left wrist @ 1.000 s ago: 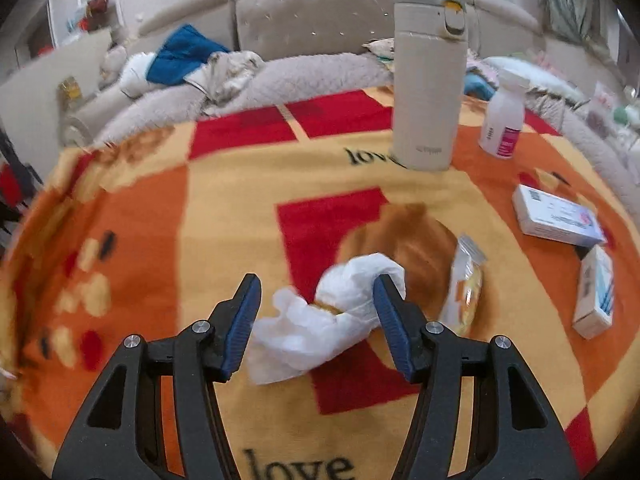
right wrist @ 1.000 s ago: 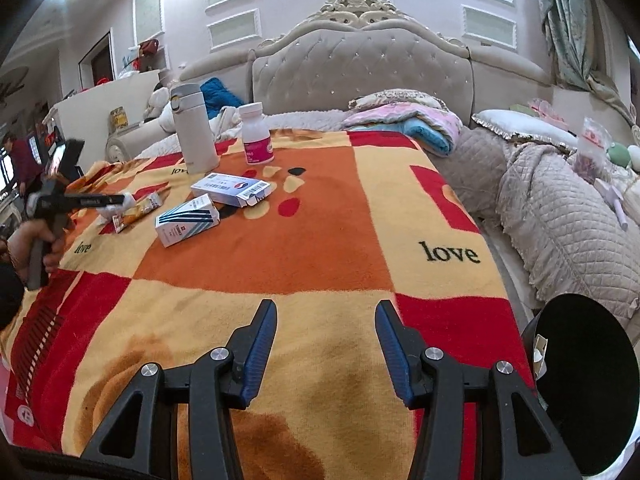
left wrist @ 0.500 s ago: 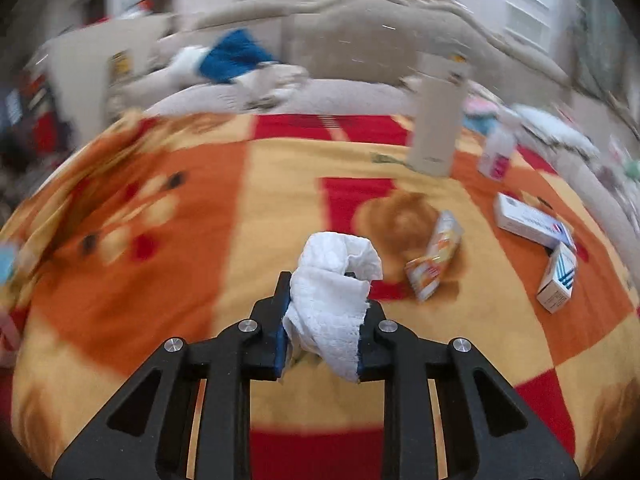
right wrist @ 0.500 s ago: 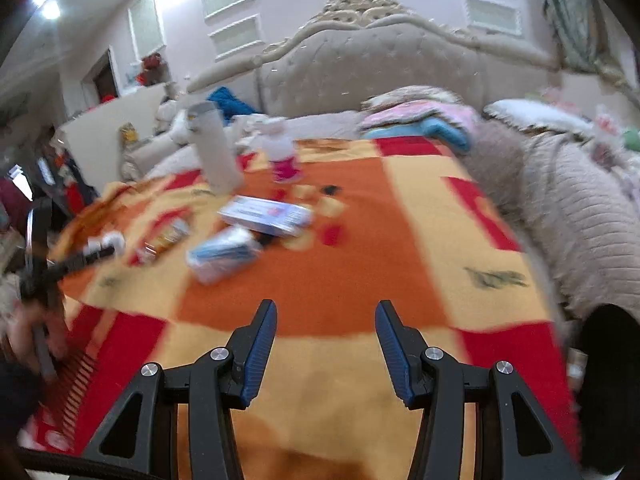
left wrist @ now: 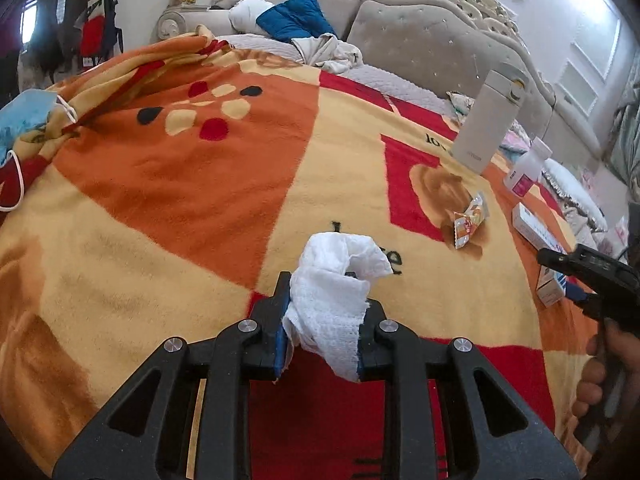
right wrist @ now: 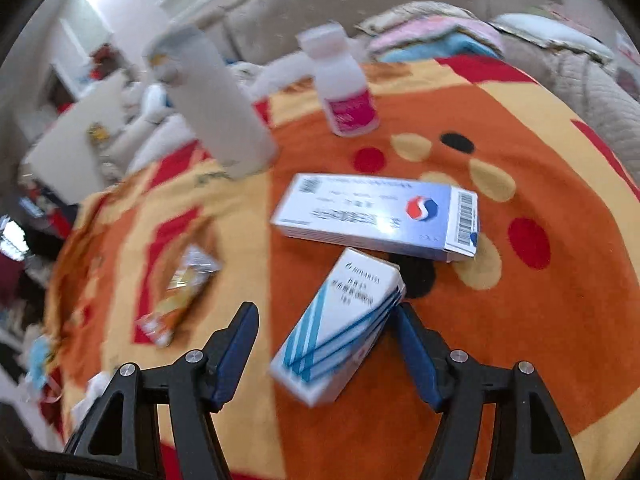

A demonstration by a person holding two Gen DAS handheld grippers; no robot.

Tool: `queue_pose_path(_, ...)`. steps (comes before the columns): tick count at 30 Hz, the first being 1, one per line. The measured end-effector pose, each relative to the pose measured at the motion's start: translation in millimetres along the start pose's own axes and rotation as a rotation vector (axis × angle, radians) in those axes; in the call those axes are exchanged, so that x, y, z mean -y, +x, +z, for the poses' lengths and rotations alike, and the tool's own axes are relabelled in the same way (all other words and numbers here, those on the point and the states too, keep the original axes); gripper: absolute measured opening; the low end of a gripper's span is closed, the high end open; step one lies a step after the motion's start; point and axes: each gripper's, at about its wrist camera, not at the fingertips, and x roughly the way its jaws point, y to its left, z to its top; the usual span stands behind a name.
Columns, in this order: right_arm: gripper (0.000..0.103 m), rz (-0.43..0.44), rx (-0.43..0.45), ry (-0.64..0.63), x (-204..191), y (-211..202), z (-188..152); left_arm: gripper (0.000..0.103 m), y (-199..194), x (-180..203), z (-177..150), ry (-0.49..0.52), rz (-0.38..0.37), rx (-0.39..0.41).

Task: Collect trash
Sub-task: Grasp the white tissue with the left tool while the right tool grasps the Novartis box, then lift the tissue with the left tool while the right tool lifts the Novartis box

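Note:
A crumpled white tissue [left wrist: 336,280] is pinched in my left gripper [left wrist: 325,300], which is shut on it and holds it above the orange and yellow blanket [left wrist: 200,184]. My right gripper [right wrist: 324,312] hovers over a small white box with blue stripes [right wrist: 340,320]. Its jaws are opening with the box between them; the left pad stands clear of it. An orange snack wrapper [right wrist: 180,292] lies to the left of that box, and it shows in the left wrist view as well [left wrist: 470,220].
A long white medicine box [right wrist: 380,216] lies just beyond the striped one. Further back stand a cream flask [right wrist: 216,100] and a white bottle with a pink label [right wrist: 344,84]. A blue face mask [left wrist: 24,120] lies at the blanket's left edge. A hand [left wrist: 600,380] holds the right gripper's handle.
My left gripper shut on the tissue, lifted it off the blanket and carried it leftward. My right gripper swept left over the blanket to the boxes and its jaws widened.

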Motion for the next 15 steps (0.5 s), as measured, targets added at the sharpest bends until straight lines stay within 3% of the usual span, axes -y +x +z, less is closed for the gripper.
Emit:
queue_pose_path(1,0.065,-0.017,0.023,-0.006,0.0,-1.9,-0.2,0.022,0.1,1.1,-0.4,0.004,0.004,-0.001)
queue_pose_path(2,0.051,-0.054,0.021,-0.019,-2.0,-1.6,-1.3,0.022,0.9,1.4,0.2,0.003,0.004,-0.003)
queue_pose_path(3,0.046,-0.067,0.021,-0.035,-2.6,-2.8,-2.5,0.022,1.3,0.6,0.4,0.001,0.003,-0.004)
queue_pose_path(6,0.036,-0.023,0.048,-0.081,2.8,-18.9,-8.5,0.022,1.1,0.4,0.4,0.004,0.009,-0.007)
queue_pose_path(15,0.036,0.153,0.119,-0.295,46.5,-104.8,-41.4,0.022,2.2,8.2,1.1,0.045,0.048,-0.005)
